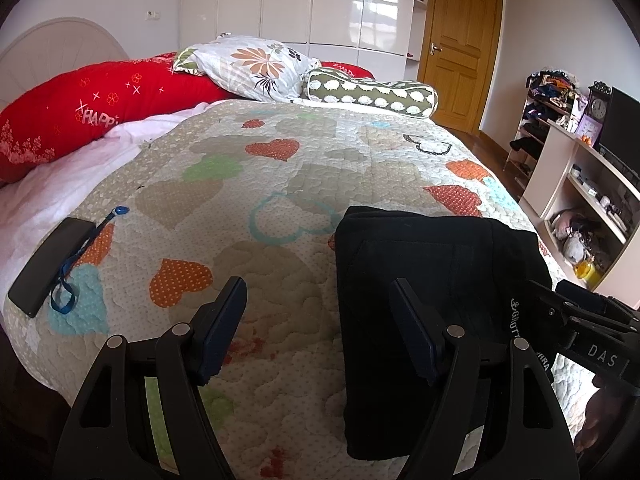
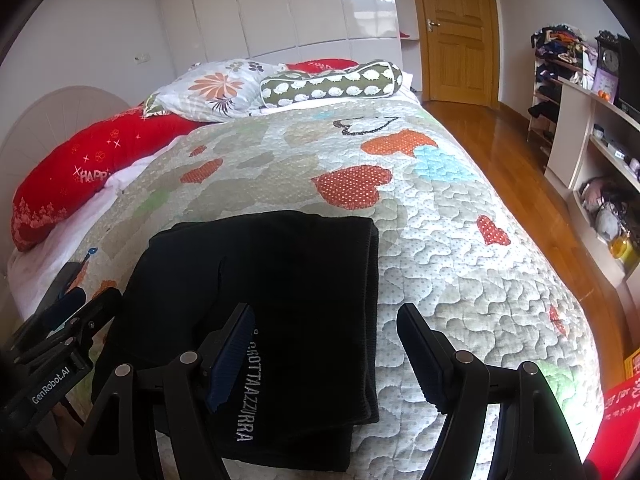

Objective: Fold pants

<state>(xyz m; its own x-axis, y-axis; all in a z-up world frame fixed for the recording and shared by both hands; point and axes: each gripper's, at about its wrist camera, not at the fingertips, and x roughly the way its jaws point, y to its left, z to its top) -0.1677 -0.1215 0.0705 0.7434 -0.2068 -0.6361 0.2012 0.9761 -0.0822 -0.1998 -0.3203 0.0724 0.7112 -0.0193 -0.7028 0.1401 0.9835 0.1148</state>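
Observation:
Black pants [image 1: 432,280] lie folded into a compact rectangle on the quilted bed cover, near the front edge. White lettering shows on them in the right wrist view [image 2: 280,300]. My left gripper [image 1: 318,304] is open and empty, hovering over the pants' left edge, its right finger above the cloth. My right gripper [image 2: 326,328] is open and empty, straddling the pants' right edge. Each gripper shows at the side of the other's view: the right one [image 1: 592,328] and the left one [image 2: 68,320].
A black phone with a blue strap [image 1: 52,264] lies on the bed at the left. Red, floral and green pillows [image 1: 248,64] lie at the head. Shelves [image 2: 600,184] and wooden floor [image 2: 512,152] are to the right of the bed.

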